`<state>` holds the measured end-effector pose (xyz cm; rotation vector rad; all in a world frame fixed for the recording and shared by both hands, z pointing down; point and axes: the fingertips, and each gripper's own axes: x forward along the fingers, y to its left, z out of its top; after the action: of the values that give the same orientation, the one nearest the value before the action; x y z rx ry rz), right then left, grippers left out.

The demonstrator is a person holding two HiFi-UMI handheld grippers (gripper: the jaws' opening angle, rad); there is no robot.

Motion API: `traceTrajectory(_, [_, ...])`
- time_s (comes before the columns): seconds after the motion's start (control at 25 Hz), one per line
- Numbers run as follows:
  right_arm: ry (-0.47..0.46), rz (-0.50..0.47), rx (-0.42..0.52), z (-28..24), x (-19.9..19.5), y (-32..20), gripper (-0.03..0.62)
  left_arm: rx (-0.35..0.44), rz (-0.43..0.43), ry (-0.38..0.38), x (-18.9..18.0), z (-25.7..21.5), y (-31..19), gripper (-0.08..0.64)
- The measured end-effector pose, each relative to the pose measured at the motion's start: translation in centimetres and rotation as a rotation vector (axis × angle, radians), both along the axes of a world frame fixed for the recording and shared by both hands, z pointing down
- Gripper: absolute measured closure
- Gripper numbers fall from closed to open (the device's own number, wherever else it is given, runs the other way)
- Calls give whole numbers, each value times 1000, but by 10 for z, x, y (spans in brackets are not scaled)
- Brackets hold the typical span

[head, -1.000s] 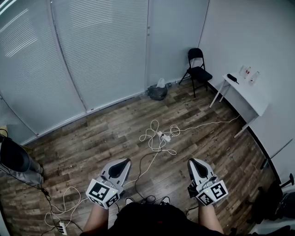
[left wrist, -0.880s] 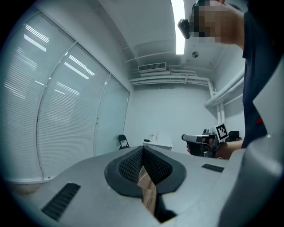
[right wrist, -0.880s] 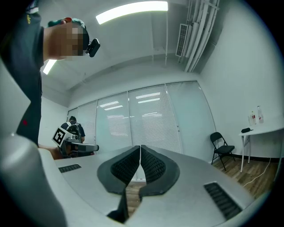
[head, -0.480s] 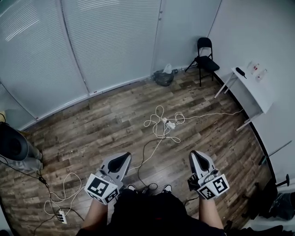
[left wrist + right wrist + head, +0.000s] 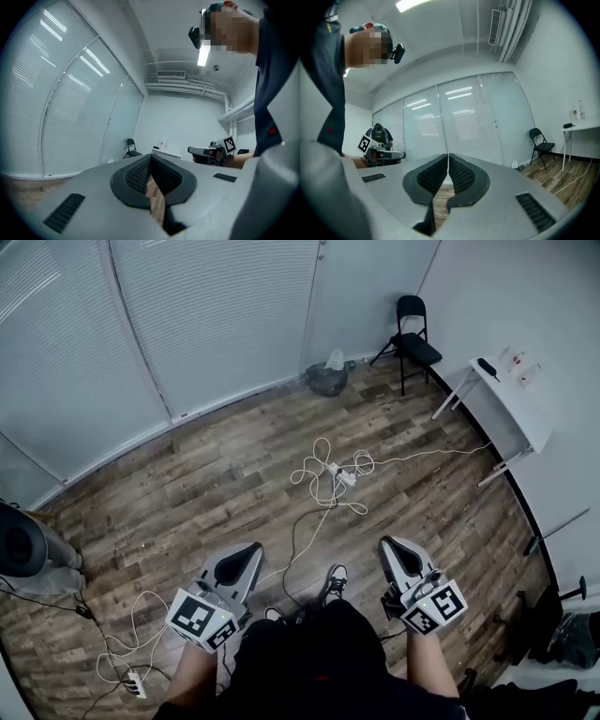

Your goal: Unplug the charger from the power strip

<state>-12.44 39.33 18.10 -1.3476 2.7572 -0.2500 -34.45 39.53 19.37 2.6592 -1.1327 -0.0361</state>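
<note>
Walking forward has brought the person's shoe (image 5: 334,579) out ahead between the two tools, and the cable tangle now sits higher in the head view than a second ago. Both the left gripper (image 5: 246,559) and the right gripper (image 5: 394,549) point level with their jaws together and nothing between them.

Further out on the wooden floor (image 5: 187,493) lies the white power strip (image 5: 337,472) amid looped white cables (image 5: 314,486), well apart from both grippers. The charger itself is too small to pick out from here.

It is probably a light, rigid plastic block held only by socket friction. Grip its body by the sides, not its cord, and pin the light strip, which would otherwise lift with it.
</note>
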Motion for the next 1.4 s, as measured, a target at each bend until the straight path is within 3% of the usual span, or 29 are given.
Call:
traceTrajectory(0.4, [-60,3,-28,11,57,-102,568,-25,-3,-33,52,2,-98,542])
traceTrajectory(0.68, [-38,14,-20,12,160,-177,568,-42,1,-26,160,-4,-191,541])
traceTrajectory(0.92, [-55,31,-52,33,257,-229,568,-14,17,-90,257,-4,-250,541])
traceTrajectory(1.4, [-97,100,-88,58,308,-309,568,-42,133,-124,330,12,-351,541])
